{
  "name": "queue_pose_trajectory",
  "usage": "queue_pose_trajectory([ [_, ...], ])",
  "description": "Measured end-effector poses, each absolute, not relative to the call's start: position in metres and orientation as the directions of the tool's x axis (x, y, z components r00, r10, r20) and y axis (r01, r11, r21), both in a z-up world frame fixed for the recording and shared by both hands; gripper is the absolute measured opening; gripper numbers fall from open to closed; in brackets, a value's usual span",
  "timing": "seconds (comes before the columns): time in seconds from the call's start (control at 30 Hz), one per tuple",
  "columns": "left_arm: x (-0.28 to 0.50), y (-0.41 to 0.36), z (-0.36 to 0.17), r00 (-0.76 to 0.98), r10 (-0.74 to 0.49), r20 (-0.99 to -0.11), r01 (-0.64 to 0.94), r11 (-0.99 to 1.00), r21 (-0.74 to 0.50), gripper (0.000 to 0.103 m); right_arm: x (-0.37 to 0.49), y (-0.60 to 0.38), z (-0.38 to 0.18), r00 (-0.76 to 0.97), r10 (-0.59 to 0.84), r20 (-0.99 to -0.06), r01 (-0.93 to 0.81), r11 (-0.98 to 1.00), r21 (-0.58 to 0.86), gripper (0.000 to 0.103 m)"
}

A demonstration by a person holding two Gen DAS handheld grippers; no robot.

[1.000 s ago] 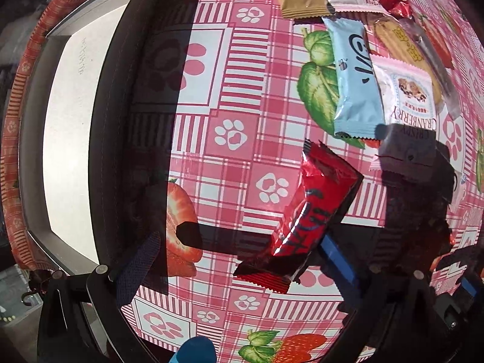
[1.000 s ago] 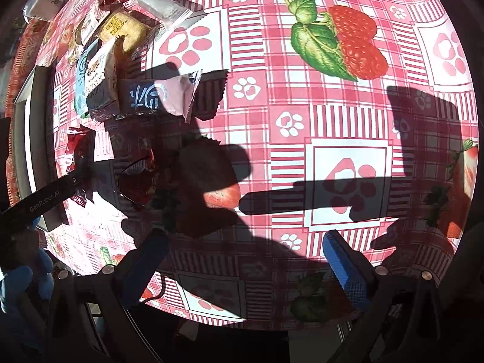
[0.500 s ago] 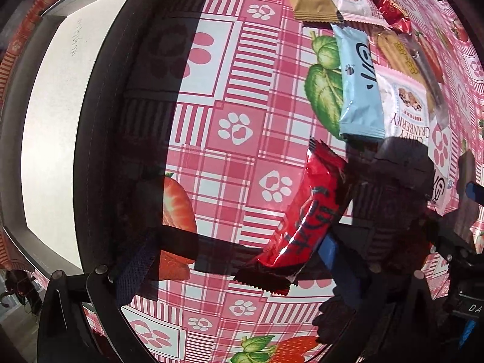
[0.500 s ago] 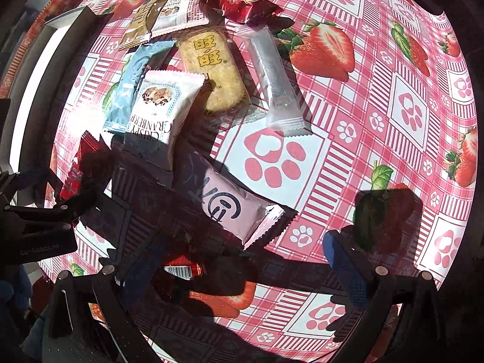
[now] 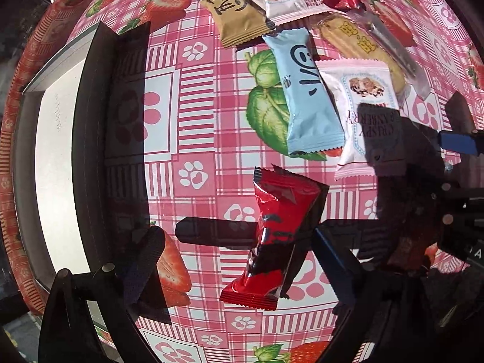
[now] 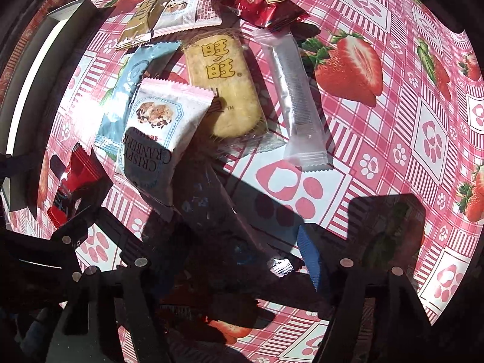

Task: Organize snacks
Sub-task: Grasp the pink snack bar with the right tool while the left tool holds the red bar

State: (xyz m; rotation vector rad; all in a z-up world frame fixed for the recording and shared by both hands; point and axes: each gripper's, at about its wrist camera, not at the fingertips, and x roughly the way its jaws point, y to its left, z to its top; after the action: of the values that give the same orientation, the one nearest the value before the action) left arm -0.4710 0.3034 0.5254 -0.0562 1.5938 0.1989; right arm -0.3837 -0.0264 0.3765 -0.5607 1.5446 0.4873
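Note:
In the left wrist view a red snack bar (image 5: 278, 236) lies on the checked tablecloth between the open fingers of my left gripper (image 5: 239, 260), not gripped. Beyond it lie a light blue packet (image 5: 305, 93), a pink-edged cranberry packet (image 5: 363, 115), a tan packet (image 5: 236, 15) and more. In the right wrist view my right gripper (image 6: 230, 260) is open low over a shadowed pink packet (image 6: 220, 211) that lies between its fingers. The cranberry packet (image 6: 157, 133), a yellow rice cracker (image 6: 224, 81) and a clear stick pack (image 6: 296, 99) lie just ahead. The red bar (image 6: 75, 178) shows at the left.
A white tray with dark walls (image 5: 57, 151) stands at the left table edge; its rim (image 6: 27, 90) also shows in the right wrist view. A red candy packet (image 6: 260, 3) lies at the far end of the pile. My right gripper's blue pad (image 5: 456, 142) shows in the left view.
My right gripper has swung toward the snack pile and come down over the pink packet. My left gripper has shifted slightly; the red bar still lies between its open fingers.

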Motion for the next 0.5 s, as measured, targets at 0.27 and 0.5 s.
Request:
queue_pose_trajectory([
  [0.27,-0.439,0.342,0.491,0.001,0.01,-1.0,-0.079,0.997,0.01,0.058,-0.365,-0.148,0.41,-0.085,0.001,-0.996,-0.413,0.91,0.036,0.025],
  [0.5,-0.411,0.329,0.432,0.007,0.013,-1.0,0.008,1.0,0.014,0.045,-0.383,-0.228,0.423,-0.162,0.057,-0.985,-0.15,0.985,0.082,0.025],
])
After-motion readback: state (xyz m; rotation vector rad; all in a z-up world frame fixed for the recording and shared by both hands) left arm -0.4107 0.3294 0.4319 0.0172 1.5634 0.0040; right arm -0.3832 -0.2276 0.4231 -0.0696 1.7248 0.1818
